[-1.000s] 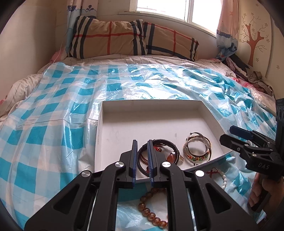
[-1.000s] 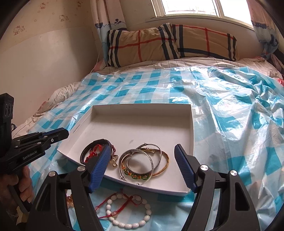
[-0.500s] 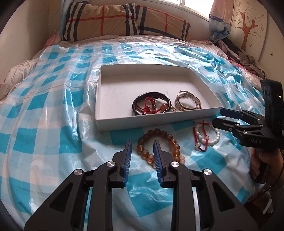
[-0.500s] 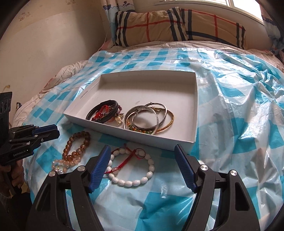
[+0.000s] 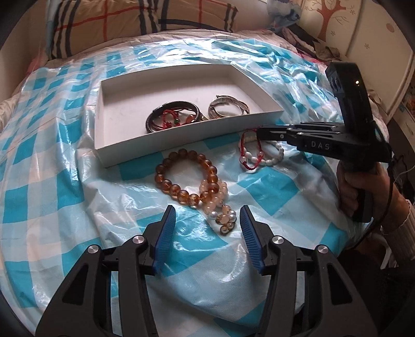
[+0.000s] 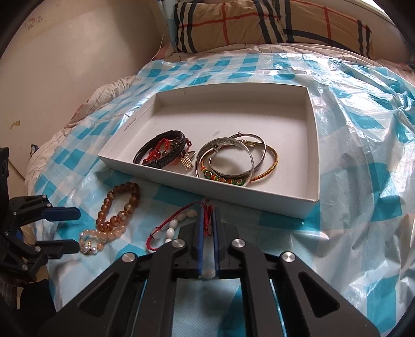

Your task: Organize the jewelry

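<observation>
A white box [image 5: 135, 153] [image 6: 312, 145] on the bed holds a black braided bracelet [image 6: 166, 150] and silver bangles [image 6: 230, 160]. In front of it lie an amber bead bracelet [image 5: 185, 178] [image 6: 116, 207], a pale pink bead bracelet [image 5: 220, 204] [image 6: 96, 239] and a white bead bracelet with red cord [image 5: 259, 153] [image 6: 171, 228]. My left gripper [image 5: 207, 233] [image 6: 64, 230] is open, just short of the pink bracelet. My right gripper [image 6: 207, 223] [image 5: 259, 131] is shut on the red cord of the white bead bracelet.
A blue-and-white checked plastic sheet [image 5: 52, 160] covers the bed. A plaid pillow [image 6: 259, 23] lies at the head under the window. A wall [image 6: 64, 64] runs along the left side. Clothes [image 5: 306, 41] are heaped at the far right.
Both grippers pulled back and tilted down toward the bracelets in front of the box. My left gripper opened wide. My right gripper closed on the red cord.
</observation>
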Motion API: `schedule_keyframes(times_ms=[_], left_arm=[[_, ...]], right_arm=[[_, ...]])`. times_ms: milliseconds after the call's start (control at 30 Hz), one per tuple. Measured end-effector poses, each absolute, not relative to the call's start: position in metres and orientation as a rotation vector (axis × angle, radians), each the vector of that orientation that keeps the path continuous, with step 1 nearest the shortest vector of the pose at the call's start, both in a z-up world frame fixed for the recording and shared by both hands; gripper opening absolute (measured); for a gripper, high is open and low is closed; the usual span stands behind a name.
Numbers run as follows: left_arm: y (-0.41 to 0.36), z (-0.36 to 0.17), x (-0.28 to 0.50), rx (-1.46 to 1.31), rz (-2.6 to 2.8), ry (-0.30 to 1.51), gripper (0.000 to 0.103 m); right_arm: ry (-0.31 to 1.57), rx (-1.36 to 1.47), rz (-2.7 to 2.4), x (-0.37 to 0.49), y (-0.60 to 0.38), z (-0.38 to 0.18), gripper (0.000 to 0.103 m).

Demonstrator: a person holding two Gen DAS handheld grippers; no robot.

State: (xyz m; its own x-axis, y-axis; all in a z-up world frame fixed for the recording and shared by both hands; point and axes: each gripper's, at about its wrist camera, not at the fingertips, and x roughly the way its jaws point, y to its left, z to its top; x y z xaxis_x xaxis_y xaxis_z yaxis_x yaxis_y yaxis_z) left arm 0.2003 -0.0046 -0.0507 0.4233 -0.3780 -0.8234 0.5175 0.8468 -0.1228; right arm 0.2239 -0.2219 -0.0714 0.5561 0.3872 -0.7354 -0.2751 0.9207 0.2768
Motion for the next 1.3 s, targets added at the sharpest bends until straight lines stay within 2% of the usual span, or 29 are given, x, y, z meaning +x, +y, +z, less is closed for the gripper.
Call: schedule_keyframes(times_ms=[167,200,233,267,467,500,567,600,633,700,767,800,900,933,1000,1033,1067,1200,1300], left_arm=[[-0.014,-0.054,0.202,0.179,-0.591,1.009,0.047],[-0.016,-0.055,0.203,0.182,-0.599,1.016,0.043],[-0.017,-0.056,0.204,0.184,-0.606,1.026,0.026],[-0.018,-0.058,0.205,0.187,-0.609,1.033,0.018],[-0.021,-0.044,0.197,0.192,-0.651,0.995,0.011],[-0.021,-0.041,0.195,0.187,-0.657,0.987,0.008],[-0.021,-0.038,0.195,0.179,-0.656,0.993,0.008],[-0.02,-0.038,0.195,0.183,-0.647,0.997,0.008],[-0.02,-0.04,0.196,0.192,-0.635,1.002,0.008],[-0.021,-0.046,0.198,0.202,-0.626,1.029,0.016],[-0.023,-0.051,0.2,0.213,-0.61,1.04,0.051],[-0.025,-0.053,0.201,0.219,-0.603,1.04,0.056],[-0.029,-0.056,0.205,0.23,-0.602,1.048,0.056],[-0.03,-0.057,0.208,0.226,-0.605,1.052,0.048],[-0.032,-0.06,0.209,0.231,-0.617,1.063,0.015],[-0.034,-0.06,0.207,0.246,-0.618,1.054,0.011],[-0.036,-0.058,0.204,0.26,-0.626,1.042,0.008],[-0.034,-0.045,0.196,0.23,-0.647,0.998,0.007],[-0.028,-0.03,0.19,0.162,-0.674,0.961,0.007]], right_arm=[[0.876,0.254,0.381,0.191,-0.245,-0.065,0.006],[0.877,0.282,0.383,0.185,-0.251,-0.065,0.006],[0.878,0.304,0.385,0.179,-0.256,-0.065,0.006],[0.879,0.312,0.384,0.175,-0.259,-0.065,0.006],[0.913,0.301,0.378,0.164,-0.265,-0.066,0.007],[0.915,0.296,0.369,0.165,-0.265,-0.066,0.012],[0.897,0.277,0.351,0.165,-0.265,-0.063,0.06],[0.883,0.266,0.352,0.166,-0.263,-0.06,0.063],[0.883,0.25,0.354,0.168,-0.261,-0.058,0.063],[0.878,0.216,0.361,0.177,-0.256,-0.056,0.065],[0.886,0.194,0.368,0.19,-0.25,-0.057,0.07],[0.893,0.188,0.369,0.197,-0.248,-0.06,0.07],[0.929,0.179,0.356,0.217,-0.243,-0.074,0.07],[0.944,0.188,0.361,0.222,-0.242,-0.078,0.07],[0.958,0.188,0.368,0.224,-0.242,-0.082,0.049],[0.963,0.187,0.371,0.222,-0.243,-0.082,0.025],[0.963,0.185,0.373,0.218,-0.243,-0.081,0.016],[0.931,0.224,0.369,0.198,-0.252,-0.074,0.006],[0.878,0.283,0.387,0.176,-0.26,-0.064,0.006]])
